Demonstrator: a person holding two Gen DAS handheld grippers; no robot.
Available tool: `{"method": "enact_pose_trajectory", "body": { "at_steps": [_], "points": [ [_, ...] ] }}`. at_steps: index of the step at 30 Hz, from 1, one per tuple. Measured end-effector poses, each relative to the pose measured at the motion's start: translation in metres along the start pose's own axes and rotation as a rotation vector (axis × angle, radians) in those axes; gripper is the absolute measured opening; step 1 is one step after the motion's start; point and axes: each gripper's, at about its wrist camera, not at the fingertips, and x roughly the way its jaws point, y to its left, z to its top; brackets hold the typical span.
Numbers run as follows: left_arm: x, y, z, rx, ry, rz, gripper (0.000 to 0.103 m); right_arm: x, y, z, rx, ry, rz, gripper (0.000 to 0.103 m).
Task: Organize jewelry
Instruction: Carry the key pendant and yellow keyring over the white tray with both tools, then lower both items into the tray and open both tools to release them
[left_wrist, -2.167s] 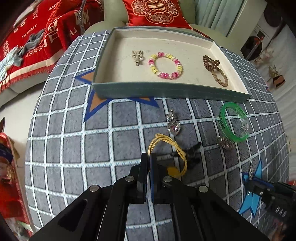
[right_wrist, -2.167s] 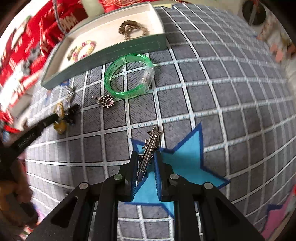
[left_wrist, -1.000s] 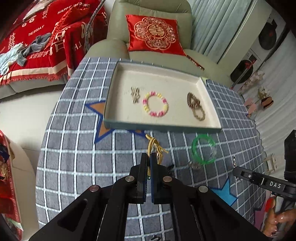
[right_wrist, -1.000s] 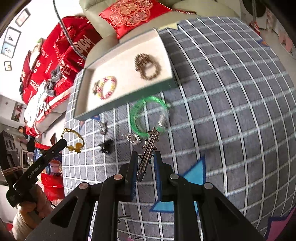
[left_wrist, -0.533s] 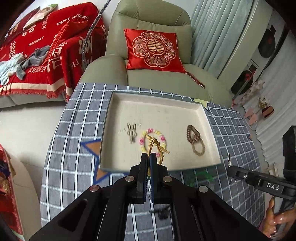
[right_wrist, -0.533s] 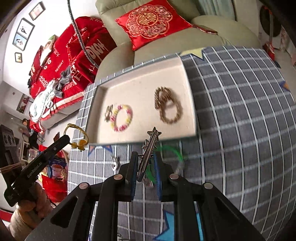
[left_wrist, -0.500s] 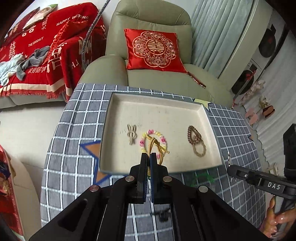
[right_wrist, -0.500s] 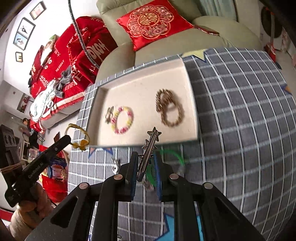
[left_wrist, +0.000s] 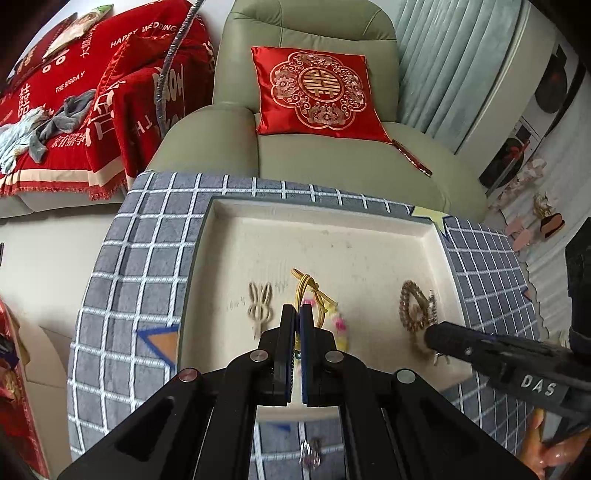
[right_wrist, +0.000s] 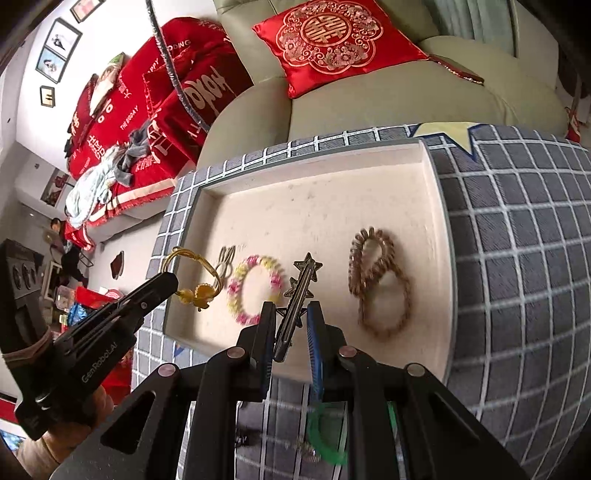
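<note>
My left gripper (left_wrist: 296, 312) is shut on a yellow hair tie (left_wrist: 309, 291) and holds it above the cream tray (left_wrist: 332, 236); it also shows in the right wrist view (right_wrist: 168, 280), with the tie (right_wrist: 195, 275) over the tray's left edge. My right gripper (right_wrist: 290, 310) is shut on a silver star hair clip (right_wrist: 299, 291), held over the tray (right_wrist: 314, 206). In the tray lie a rabbit clip (left_wrist: 260, 304), a pink-yellow bead bracelet (right_wrist: 255, 288) and a brown bead bracelet (right_wrist: 380, 288).
The tray sits on a grey grid-patterned round table (right_wrist: 517, 240). A green bangle (right_wrist: 325, 432) and a small silver charm (left_wrist: 310, 448) lie on the table in front of the tray. A green armchair with a red cushion (left_wrist: 317, 92) stands behind.
Both grippers have moved forward and lower over the tray with their items. The right gripper now reaches over the brown bracelet area in the left wrist view.
</note>
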Motion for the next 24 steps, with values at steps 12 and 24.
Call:
{"method": "enact_pose_trajectory", "body": {
  "at_steps": [12, 24],
  "points": [
    [0.049, -0.002, 0.016, 0.017, 0.043, 0.064, 0.017, 0.033, -0.015, 0.032, -0.034, 0.024, -0.053, 0.019],
    [0.070, -0.002, 0.012, 0.055, 0.078, 0.135, 0.017, 0.063, -0.018, 0.033, -0.063, 0.080, -0.081, 0.019]
  ]
}}
